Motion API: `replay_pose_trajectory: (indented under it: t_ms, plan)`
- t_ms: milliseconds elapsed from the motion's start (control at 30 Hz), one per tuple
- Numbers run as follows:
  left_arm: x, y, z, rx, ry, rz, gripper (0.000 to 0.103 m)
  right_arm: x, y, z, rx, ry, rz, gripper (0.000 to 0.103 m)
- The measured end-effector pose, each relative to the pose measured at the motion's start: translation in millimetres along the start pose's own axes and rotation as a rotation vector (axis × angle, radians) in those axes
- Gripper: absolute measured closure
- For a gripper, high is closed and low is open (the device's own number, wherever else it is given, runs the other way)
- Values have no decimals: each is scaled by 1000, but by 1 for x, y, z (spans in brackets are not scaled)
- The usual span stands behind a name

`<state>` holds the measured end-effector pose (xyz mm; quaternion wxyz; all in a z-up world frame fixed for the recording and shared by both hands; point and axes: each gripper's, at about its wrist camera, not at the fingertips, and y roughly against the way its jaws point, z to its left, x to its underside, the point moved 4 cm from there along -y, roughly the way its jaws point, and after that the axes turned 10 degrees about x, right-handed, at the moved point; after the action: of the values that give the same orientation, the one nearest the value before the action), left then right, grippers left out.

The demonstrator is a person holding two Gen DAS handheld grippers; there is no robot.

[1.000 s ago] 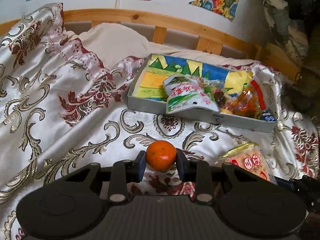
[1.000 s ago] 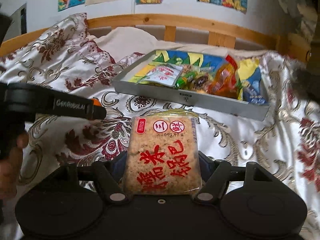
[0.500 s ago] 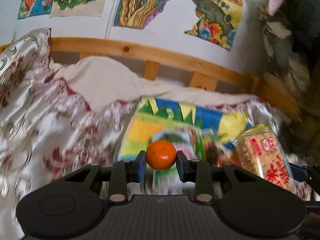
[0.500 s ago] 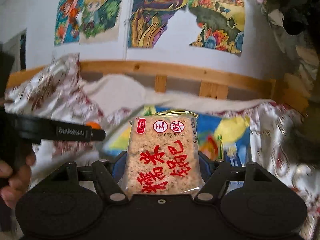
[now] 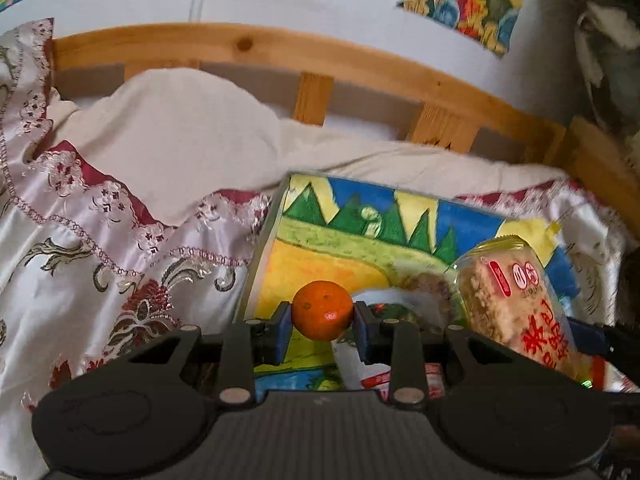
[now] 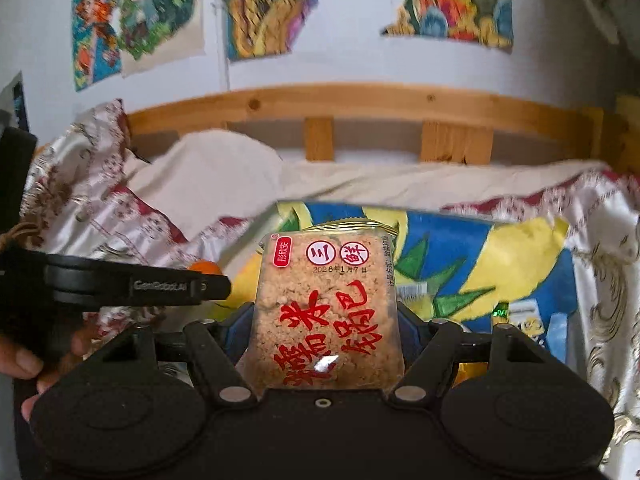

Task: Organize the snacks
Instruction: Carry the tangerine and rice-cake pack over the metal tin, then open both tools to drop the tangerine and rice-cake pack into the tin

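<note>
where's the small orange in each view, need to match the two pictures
Left wrist: the orange sits low in the centre, clamped between the left gripper pads.
Right wrist: only a sliver of the orange shows at mid-left, just above the left gripper's black body.
Shared landmark: the rice cracker pack with red characters, held in the right gripper; it appears at lower right in the left view.

Orange (image 5: pixel 322 315): bright orange, small dark specks.
Rice cracker packet (image 6: pixel 328 312): tan crumbly fill, clear wrap, red characters, red-ringed round marks.
Tray (image 5: pixel 360 232): floor painted with green peaks, blue sky, yellow patches.
Bedspread (image 5: pixel 100 264): pale satin, maroon florals, gold scrolls.
Bed rail (image 5: pixel 280 56): honey pine.
Gripper pads (image 5: pixel 283 330): blue; bodies black.
</note>
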<state>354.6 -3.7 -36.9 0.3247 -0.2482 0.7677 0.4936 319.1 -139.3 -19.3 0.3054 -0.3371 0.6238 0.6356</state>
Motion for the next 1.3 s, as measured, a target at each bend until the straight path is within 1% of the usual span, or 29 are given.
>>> replay_pose_trajectory:
  t_ms: [100,233,300,400,467,567,633,733,833,900,933,1067,1133,1200,1300]
  plan:
    - [6,-11,0,-16,-14,27,68,7,-14,-3,7,-21,31,30]
    - [13,-18,-2,-23,-39,46,68,17,-27,-7,-17,-74,78,30]
    - [13,-20,1,-27,-35,49,68,18,-28,-8,-18,-79,72,30]
    - [13,-22,6,-16,2,59,67,19,-29,-7,-41,-84,66,29]
    - [14,-24,8,-15,20,73,67,19,-28,-5,-39,-71,68,29]
    - [17,-24,9,-21,26,77,67,21,-27,-5,-41,-65,62,28]
    - [17,-23,8,-24,22,78,65,20,-27,-5,-40,-68,62,28]
    - [17,-23,9,-36,19,79,60,20,-27,-5,-39,-70,61,28]
    - [16,-22,10,-41,27,80,52,20,-27,-5,-42,-73,60,27]
    - [15,-20,12,-39,39,74,45,20,-27,-5,-41,-75,58,26]
    - [14,-19,12,-36,45,71,43,20,-27,-5,-40,-76,57,25]
    - [13,-13,12,-31,55,63,38,17,-23,-6,-40,-77,41,20]
    - [12,-9,11,-33,56,52,31,14,-19,-6,-47,-69,26,17]
    - [10,-2,10,-29,54,31,22,11,-12,-6,-58,-60,3,13]
    - [6,12,10,-32,43,5,18,5,0,-7,-68,-47,-37,10]
